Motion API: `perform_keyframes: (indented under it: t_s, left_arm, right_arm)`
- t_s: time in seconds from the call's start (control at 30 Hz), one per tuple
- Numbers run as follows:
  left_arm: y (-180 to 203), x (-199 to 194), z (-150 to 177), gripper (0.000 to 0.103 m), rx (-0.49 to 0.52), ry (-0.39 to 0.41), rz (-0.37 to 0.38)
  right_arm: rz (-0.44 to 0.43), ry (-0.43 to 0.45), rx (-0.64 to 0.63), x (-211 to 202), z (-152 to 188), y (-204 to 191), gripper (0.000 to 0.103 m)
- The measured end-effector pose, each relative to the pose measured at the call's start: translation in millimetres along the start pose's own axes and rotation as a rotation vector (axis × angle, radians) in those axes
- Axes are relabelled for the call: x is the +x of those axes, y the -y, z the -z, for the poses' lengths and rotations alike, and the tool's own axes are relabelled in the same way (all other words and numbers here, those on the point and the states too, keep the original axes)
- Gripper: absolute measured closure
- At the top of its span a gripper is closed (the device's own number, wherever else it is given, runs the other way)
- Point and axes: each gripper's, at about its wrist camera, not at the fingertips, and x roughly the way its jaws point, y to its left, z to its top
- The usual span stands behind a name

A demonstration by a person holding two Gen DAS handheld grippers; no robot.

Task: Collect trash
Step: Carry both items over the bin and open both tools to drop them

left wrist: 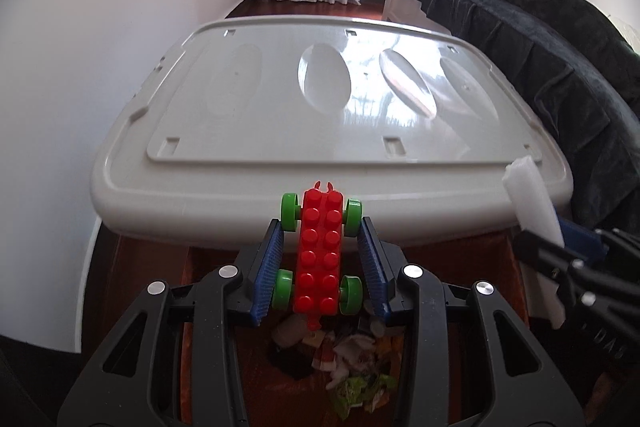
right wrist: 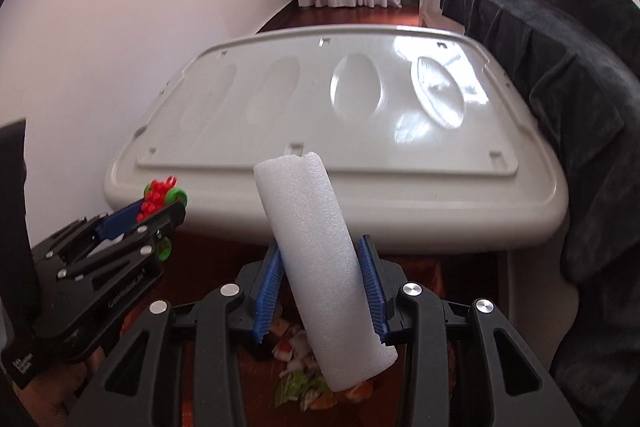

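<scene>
Holding toy car [left wrist: 318, 259] clamped in your left gripper [left wrist: 320, 267], foam roll [right wrist: 324, 267] in right gripper [right wrist: 322, 283]. Foam tilted, may slip, miss trash pile [right wrist: 304, 383] below.

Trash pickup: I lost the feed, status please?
Left tool shut on red toy car. Right tool shut on white foam roll. Trash pile below both; nothing blocking.

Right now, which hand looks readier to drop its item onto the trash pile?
Probably the right tool: its foam roll hangs over the trash pile. The left tool holds the toy car.
</scene>
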Motion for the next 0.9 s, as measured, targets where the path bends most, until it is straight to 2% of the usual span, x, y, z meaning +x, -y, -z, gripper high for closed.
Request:
perform_keyframes:
  t_s: [0.23,0.33,0.4,0.47,0.63,0.9]
  left_arm:
    - [-3.4,-3.5,24.1,0.065,0.01,-0.031,-0.01]
    - [-3.2,-4.8,27.8,0.065,0.014,-0.037,-0.016]
    - [-3.6,-6.3,27.4,0.065,0.009,-0.032,-0.015]
    - [-2.5,-8.0,25.4,0.063,0.013,-0.023,-0.016]
    - [-4.1,-11.9,22.8,0.05,0.007,-0.002,-0.022]
    - [-6.9,-21.8,14.1,0.042,-0.004,0.039,-0.031]
  right_arm:
    - [0.015,-0.084,0.02,17.9,36.2,-3.9,0.064]
    - [0.029,-0.101,0.005,22.5,42.2,-6.0,0.062]
    - [0.035,-0.098,0.003,22.4,43.0,-7.6,0.058]
    - [0.048,-0.078,-0.004,19.1,41.9,-8.3,0.042]
    - [0.075,-0.021,-0.036,10.6,38.4,-11.7,0.027]
    - [0.049,0.091,-0.01,-12.1,29.8,-8.2,0.02]
